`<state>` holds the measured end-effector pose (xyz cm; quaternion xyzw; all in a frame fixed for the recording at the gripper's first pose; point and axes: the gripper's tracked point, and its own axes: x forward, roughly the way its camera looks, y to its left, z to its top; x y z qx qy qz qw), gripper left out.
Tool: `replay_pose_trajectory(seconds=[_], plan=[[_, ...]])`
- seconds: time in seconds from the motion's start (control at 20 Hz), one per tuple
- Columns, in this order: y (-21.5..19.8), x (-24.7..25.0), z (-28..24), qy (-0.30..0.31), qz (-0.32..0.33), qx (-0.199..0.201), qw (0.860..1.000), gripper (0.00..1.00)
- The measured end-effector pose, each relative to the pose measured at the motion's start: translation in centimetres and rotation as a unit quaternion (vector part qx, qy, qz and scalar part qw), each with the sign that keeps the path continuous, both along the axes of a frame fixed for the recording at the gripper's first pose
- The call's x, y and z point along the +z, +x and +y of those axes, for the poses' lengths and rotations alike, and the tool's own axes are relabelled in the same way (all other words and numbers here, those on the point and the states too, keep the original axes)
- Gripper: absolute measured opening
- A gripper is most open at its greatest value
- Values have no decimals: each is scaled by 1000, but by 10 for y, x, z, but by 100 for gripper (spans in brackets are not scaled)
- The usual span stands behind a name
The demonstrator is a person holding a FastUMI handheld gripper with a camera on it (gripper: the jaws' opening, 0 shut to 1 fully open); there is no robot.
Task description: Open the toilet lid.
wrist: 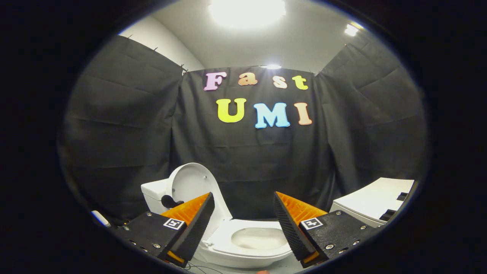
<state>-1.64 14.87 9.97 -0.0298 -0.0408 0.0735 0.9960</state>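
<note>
A white toilet (243, 243) stands low between and beyond my fingers. Its lid (194, 182) is raised upright, leaning back toward the tank (154, 192) behind my left finger. The seat ring is down and the bowl (255, 238) lies uncovered. My gripper (243, 203) hovers above and in front of the toilet, open wide, with nothing between its fingers. The left finger (198, 220) overlaps the lid's lower edge in the view; whether it touches is unclear.
Black cloth walls close the booth behind and on both sides. A white cabinet or appliance top (376, 201) sits beyond my right finger. A small white object (101, 219) lies low beside the tank.
</note>
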Motion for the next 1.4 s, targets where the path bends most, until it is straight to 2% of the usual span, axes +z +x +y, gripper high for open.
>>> replay_pose_trajectory(seconds=[0.35,0.6,1.4], plan=[[-1,-5,-62,-6,-1,-37,999,95],[-3,-13,-86,-19,-4,-50,999,95],[0,-23,-104,-12,10,-59,998,95]])
